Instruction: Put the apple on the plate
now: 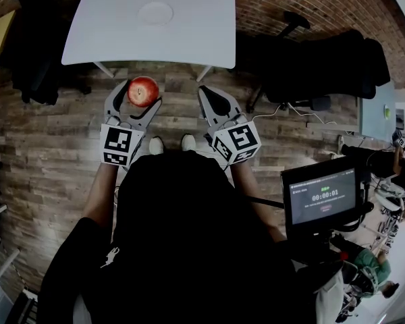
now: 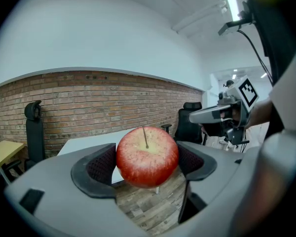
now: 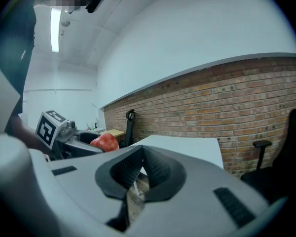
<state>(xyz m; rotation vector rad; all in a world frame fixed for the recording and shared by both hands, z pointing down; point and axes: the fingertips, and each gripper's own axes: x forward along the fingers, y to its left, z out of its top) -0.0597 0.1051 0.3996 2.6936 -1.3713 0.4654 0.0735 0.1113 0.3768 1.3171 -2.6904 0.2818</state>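
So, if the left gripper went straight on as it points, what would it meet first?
Probably the white table at its near edge, with the held apple leading; depth is unclear.

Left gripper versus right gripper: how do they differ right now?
The left gripper holds the apple; the right gripper holds nothing. The left gripper's jaws stand wide around the fruit; the right gripper's jaws are together. Both hover over the floor, short of the table.
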